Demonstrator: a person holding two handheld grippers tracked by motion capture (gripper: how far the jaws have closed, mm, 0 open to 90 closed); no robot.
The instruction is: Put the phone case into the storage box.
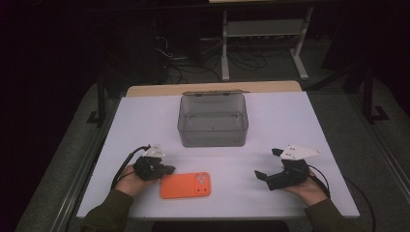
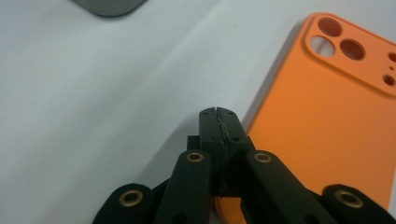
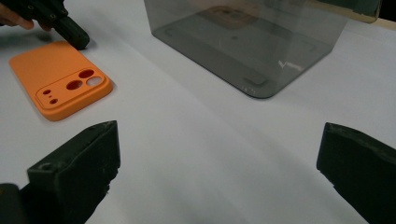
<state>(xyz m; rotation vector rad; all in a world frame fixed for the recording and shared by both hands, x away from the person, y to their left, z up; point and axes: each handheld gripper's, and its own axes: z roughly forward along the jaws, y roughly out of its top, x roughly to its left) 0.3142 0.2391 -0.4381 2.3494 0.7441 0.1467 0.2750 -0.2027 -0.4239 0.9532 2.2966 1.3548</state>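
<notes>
The orange phone case (image 1: pixel 185 185) lay near the bench's front edge. The left claw (image 2: pixel 218 113), pressed together, touched its left end; nudging needed low, steady contact. The right claw (image 3: pixel 219 154) waited spread.

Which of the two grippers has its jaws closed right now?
The left gripper, beside the orange phone case, has its jaws pressed together on nothing. The right gripper stands wide open over bare table.
</notes>
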